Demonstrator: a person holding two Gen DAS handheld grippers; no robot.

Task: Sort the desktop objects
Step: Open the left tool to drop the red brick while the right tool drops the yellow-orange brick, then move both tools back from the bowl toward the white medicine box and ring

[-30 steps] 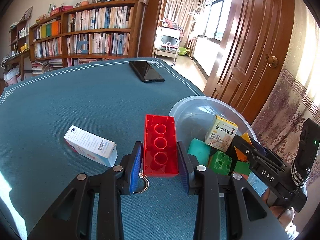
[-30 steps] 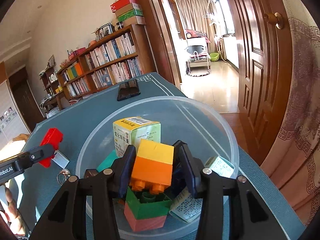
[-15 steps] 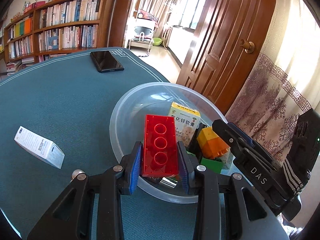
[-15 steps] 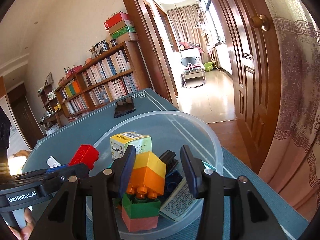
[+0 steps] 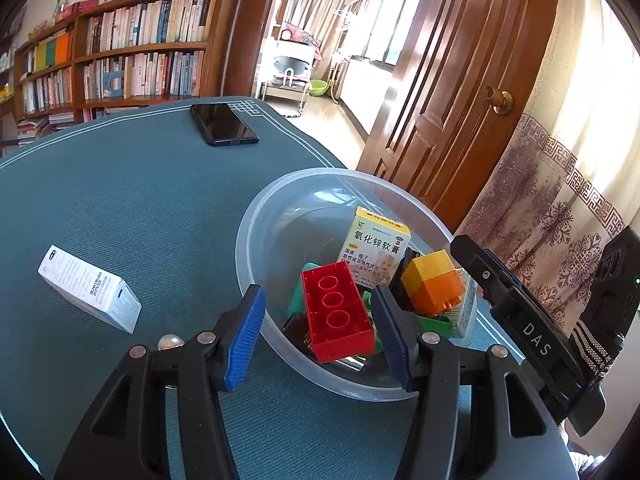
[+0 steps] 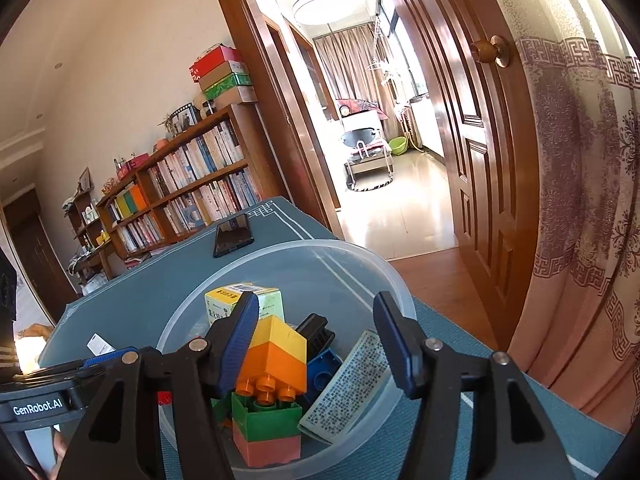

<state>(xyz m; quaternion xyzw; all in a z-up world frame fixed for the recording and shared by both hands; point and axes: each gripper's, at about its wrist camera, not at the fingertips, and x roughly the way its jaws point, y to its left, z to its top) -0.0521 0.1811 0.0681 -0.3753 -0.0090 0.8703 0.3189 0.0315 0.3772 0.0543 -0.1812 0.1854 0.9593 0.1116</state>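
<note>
Left wrist view: the left gripper (image 5: 318,330) hangs over the near rim of the clear plastic bowl (image 5: 256,216), which sits by the table's right edge. Its jaws have just been opening; the red building brick (image 5: 334,316) lies between them, clear of the left pad and perhaps grazing the right one, resting on the heap inside, so this reads as a release into the sorting bowl. A yellow ointment box (image 5: 376,246) leans up behind it, and the yellow-and-orange brick (image 5: 434,282) sits to its right. A white carton (image 5: 90,288) and a small round metal thing, hard to identify, wait on the teal table (image 5: 140,200) near the left edge; a phone (image 5: 224,124) lies at the far edge.

Right wrist view: the right gripper (image 6: 320,338) also stands parted, jaws just widened, the yellow-and-orange brick touching only its left pad and perched on a green block (image 6: 266,416). A printed sachet (image 6: 348,384) leans against the bowl's wall.
</note>
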